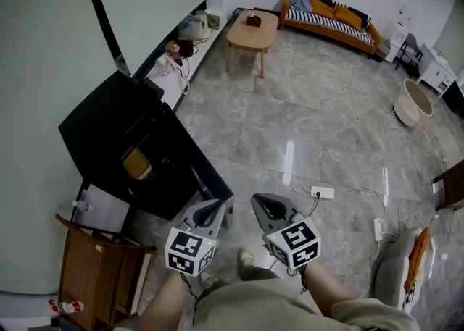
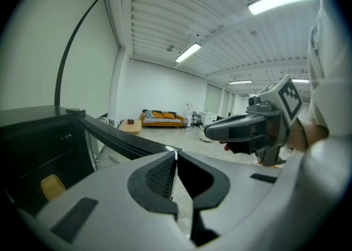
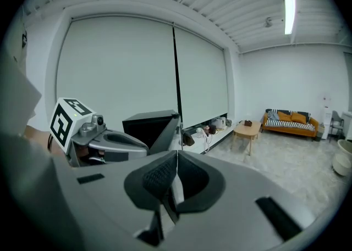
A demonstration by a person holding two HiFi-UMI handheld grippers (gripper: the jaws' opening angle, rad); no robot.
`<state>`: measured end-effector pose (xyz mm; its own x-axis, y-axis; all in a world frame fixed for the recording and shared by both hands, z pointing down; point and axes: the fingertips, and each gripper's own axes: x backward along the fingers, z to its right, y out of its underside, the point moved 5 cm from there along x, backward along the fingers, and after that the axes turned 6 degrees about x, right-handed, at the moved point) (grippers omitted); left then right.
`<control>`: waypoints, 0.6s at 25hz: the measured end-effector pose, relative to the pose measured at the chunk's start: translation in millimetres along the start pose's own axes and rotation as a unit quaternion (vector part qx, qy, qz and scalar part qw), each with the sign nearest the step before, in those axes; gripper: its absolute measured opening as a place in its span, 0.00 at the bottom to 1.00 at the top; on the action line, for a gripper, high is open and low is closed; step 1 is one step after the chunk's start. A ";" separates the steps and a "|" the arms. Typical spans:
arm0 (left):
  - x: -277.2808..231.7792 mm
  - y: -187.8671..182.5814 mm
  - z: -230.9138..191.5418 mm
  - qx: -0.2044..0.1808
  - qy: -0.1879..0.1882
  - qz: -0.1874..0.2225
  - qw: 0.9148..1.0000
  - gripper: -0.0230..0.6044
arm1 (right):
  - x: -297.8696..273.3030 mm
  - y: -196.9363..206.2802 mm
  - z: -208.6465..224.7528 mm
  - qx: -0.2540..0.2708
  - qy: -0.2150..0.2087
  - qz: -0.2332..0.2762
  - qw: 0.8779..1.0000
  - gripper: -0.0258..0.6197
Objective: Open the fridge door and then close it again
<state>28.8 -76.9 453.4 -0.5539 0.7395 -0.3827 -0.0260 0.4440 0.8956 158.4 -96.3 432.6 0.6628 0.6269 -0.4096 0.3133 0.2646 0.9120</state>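
1. Nearest first: both tongs are clamped fully shut with nothing in them. The left gripper (image 2: 176,155) and right gripper (image 3: 177,155) sit side by side, noses pointing at the edge of the door.
2. The black mini fridge (image 1: 105,123) is on the floor at about 10 o'clock from the grippers. Its door (image 1: 199,164) is swung wide open, free edge just ahead of the left tips. There's a yellow item (image 1: 136,164) inside.
3. So I'd say the opening half is done and closing is up next. That probably means getting the shut tips behind the door's free edge and pushing it round toward 9 o'clock until it seats.
4. A power strip (image 1: 322,192) lies on the floor at 2 o'clock.
5. Far off: a coffee table (image 1: 251,32) at 12 and a striped sofa (image 1: 330,17) at 1.
6. No readable brand or label anywhere, just the square marker patterns on the gripper cubes.
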 end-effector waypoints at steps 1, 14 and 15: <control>-6.2 -2.1 2.3 -0.002 0.002 -0.001 1.000 0.06 | 1.4 0.1 6.4 -0.002 0.004 0.003 1.000 0.04; -87.0 -31.7 11.2 -0.007 0.005 0.005 1.000 0.06 | 4.0 13.6 81.8 -0.019 0.036 0.000 0.999 0.04; -92.7 -34.7 8.9 -0.005 0.002 0.007 1.000 0.06 | 3.6 12.9 87.0 -0.019 0.037 0.002 0.999 0.04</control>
<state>88.4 -156.3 455.7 -0.5571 0.7440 -0.3689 -0.0270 0.4278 0.9035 224.0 -154.3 441.1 0.6115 0.6799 -0.4048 0.2836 0.2892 0.9143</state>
